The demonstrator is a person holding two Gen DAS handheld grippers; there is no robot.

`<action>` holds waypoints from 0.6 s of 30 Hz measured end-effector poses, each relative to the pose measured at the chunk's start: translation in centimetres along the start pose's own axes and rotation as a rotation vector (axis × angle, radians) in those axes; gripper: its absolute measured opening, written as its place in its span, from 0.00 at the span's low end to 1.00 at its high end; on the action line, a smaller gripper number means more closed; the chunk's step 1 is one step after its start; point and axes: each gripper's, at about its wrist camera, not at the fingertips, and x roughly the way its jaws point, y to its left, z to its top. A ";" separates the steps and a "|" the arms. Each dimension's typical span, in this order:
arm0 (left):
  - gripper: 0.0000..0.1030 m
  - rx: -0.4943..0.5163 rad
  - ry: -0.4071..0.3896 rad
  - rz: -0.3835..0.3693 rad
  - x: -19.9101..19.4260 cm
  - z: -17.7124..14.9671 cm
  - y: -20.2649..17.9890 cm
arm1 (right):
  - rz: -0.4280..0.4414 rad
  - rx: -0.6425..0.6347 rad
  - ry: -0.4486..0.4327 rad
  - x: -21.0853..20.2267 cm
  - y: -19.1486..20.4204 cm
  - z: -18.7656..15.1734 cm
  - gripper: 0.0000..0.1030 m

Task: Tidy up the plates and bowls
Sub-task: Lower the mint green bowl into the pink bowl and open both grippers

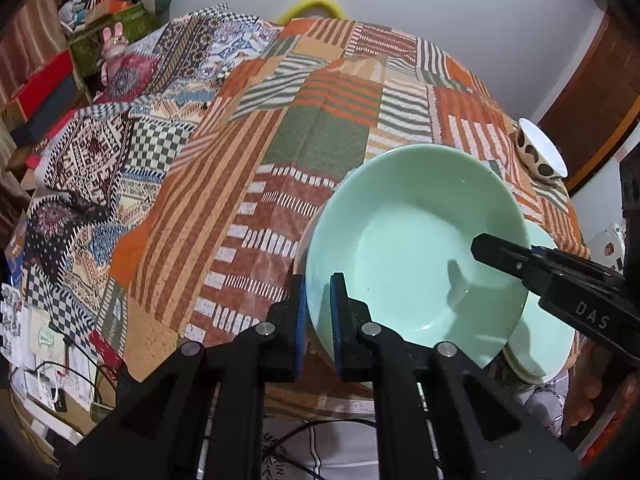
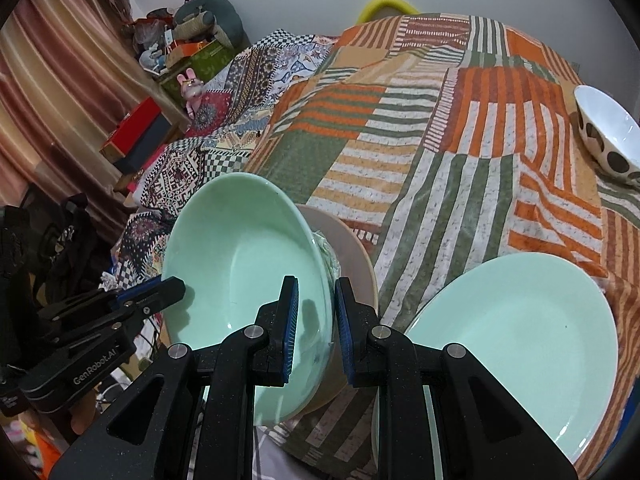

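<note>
A mint green bowl (image 1: 412, 248) (image 2: 244, 272) is held tilted above the patchwork table. My left gripper (image 1: 318, 320) is shut on the bowl's near rim. My right gripper (image 2: 316, 328) is shut on the bowl's opposite rim; its finger (image 1: 516, 260) shows inside the bowl in the left wrist view. A beige plate (image 2: 352, 252) lies under the bowl. A mint green plate (image 2: 516, 344) (image 1: 548, 328) lies flat to the right. A white bowl with brown spots (image 1: 540, 152) (image 2: 608, 136) stands at the far right.
The patchwork cloth (image 1: 320, 140) covers the table. A second patterned cloth (image 1: 96, 160) hangs at the left. Boxes and toys (image 1: 100, 40) crowd the far left. Cables and papers (image 1: 52, 368) lie below the table's left edge.
</note>
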 end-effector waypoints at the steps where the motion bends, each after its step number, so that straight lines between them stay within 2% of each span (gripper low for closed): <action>1: 0.10 -0.002 0.003 0.001 0.1 -0.1 0.1 | 0.000 -0.002 0.003 0.1 0.0 0.0 0.17; 12: 0.10 -0.011 0.014 0.022 1.0 -0.2 0.3 | -0.007 0.010 0.030 1.2 -0.3 -0.3 0.17; 15: 0.10 -0.016 0.017 -0.013 1.1 0.0 0.2 | -0.018 0.005 0.019 1.0 -0.4 -0.3 0.20; 18: 0.10 -0.005 0.016 -0.007 1.3 0.2 -0.3 | -0.010 0.000 0.020 0.9 -0.4 -0.1 0.20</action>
